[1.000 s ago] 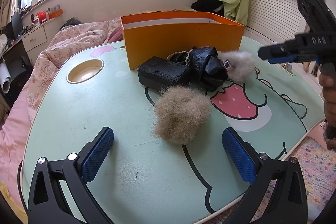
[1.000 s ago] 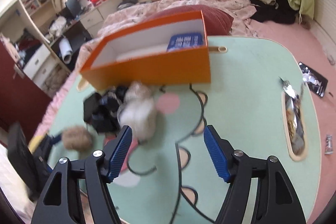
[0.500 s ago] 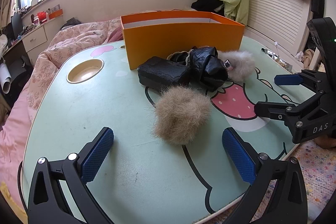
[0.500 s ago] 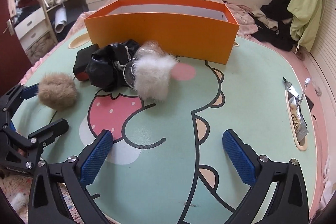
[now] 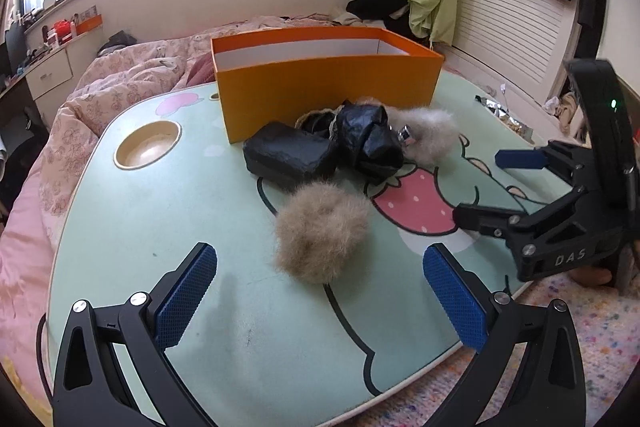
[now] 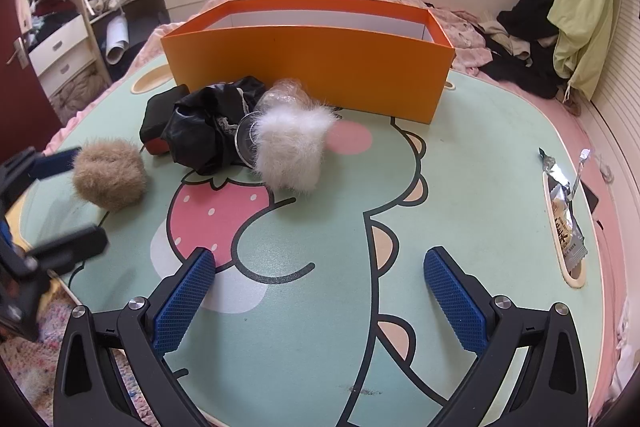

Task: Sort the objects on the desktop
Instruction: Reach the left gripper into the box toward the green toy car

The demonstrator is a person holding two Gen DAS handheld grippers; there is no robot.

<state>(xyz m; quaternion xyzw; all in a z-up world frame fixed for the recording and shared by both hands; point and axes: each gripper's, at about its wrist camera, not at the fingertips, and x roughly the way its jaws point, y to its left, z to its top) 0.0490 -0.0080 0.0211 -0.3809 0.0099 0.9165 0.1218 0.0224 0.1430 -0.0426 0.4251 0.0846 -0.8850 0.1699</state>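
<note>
A bedroom with a low mint-green table, printed with a cartoon dinosaur and a strawberry, standing against a bed with a pink quilt.

The left gripper is held over the near edge of the table, its blue pads far apart and nothing between them. Just beyond its fingers lies a brown fur ball on the table top, not touching either pad. The right gripper is also spread wide, with only bare table between its pads; in the left view it comes in from the right side, low above the table edge.

Farther out is a small heap: a black pouch, a crumpled black bag touching it, a white fur piece leaning on the bag, and a round metal thing half hidden between bag and white fur. Something clear and crinkled lies behind the white fur; what it is I cannot tell. The heap stands between both grippers and the orange box, which is open on top, at the far side of the table, just behind the heap. What is inside the box cannot be seen.

At the right edge of the table a snack wrapper lies in a long recess. A round cup recess is at the left, well apart from the heap.
</note>
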